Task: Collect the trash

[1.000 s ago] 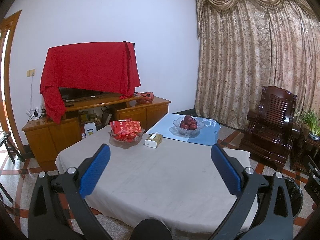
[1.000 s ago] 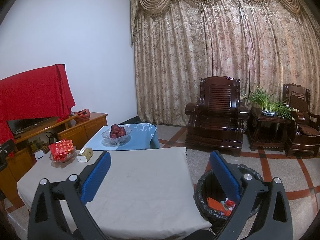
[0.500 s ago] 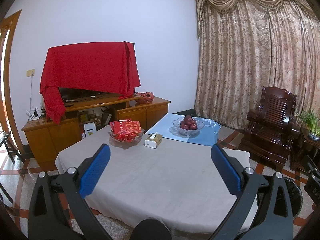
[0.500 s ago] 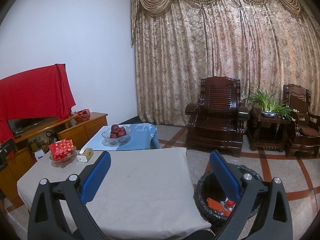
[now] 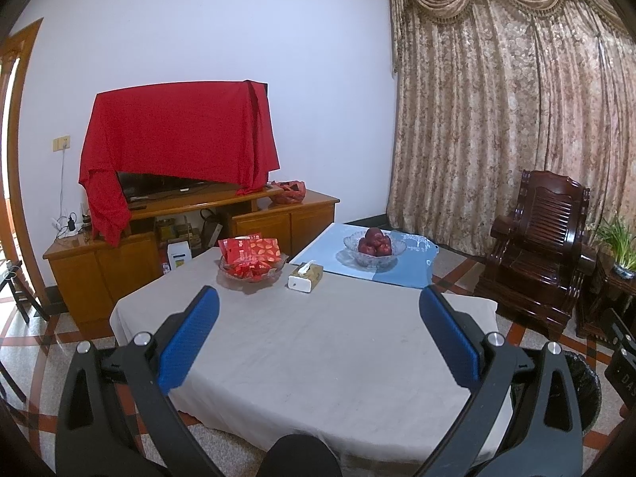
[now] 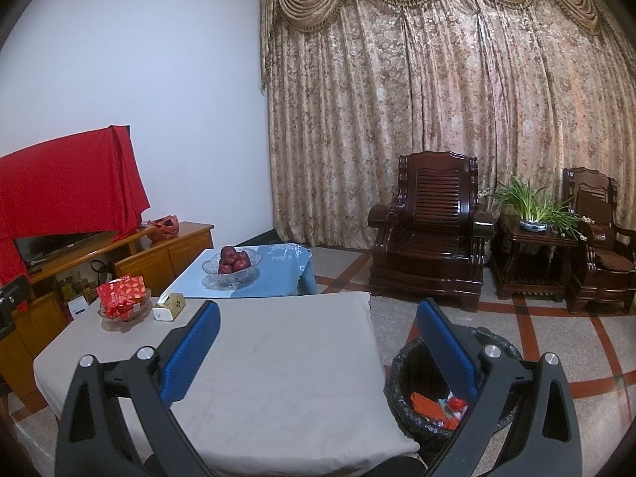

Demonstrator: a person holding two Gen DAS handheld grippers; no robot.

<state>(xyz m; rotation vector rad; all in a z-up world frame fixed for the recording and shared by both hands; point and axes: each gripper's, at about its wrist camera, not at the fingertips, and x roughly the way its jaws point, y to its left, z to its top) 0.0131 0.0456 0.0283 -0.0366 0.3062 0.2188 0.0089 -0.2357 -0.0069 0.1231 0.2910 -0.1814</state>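
Bench (image 5: 318, 357): both hand-held grippers, left (image 5: 318, 310) and right (image 6: 318, 318), released above it; candy bowl (image 5: 252, 266), tissue box (image 5: 305, 277) at far edge; trash bin (image 6: 409, 393) beside right edge.

Bare near tabletop (image 5: 318, 349); bowls (image 5: 252, 272) far edge.

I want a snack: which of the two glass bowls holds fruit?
The far bowl on the blue cloth holds red apples; the nearer bowl holds red packets.
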